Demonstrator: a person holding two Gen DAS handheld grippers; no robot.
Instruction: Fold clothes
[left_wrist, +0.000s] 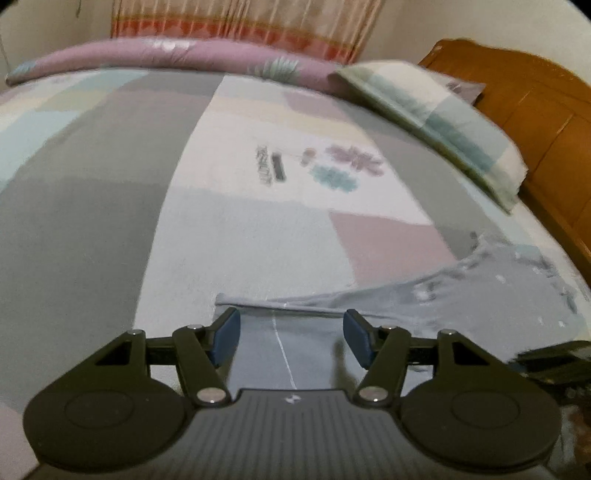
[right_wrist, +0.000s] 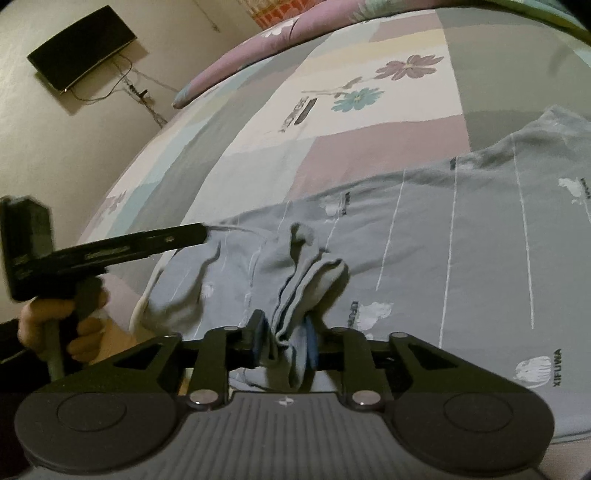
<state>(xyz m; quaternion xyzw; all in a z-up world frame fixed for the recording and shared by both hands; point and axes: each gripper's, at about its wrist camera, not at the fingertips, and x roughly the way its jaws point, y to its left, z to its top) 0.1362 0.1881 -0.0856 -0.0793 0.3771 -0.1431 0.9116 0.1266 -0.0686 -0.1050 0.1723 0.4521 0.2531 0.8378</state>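
While the left tongs (left_wrist: 291, 334) gape, the right tongs (right_wrist: 284, 338) pinch the bunched garment (right_wrist: 461, 251).

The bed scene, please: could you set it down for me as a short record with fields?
surface: patchwork pastel bedsheet
garment: grey cotton garment with thin white stripes, spread flat
right tool: shut on a bunched fold of the garment
left tool: open over the garment's edge, nothing between its pads
background: striped pillow, wooden headboard

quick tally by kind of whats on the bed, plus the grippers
grey garment: 1
pillow: 1
rolled purple quilt: 1
grippers: 2, the left gripper and the right gripper
total: 5
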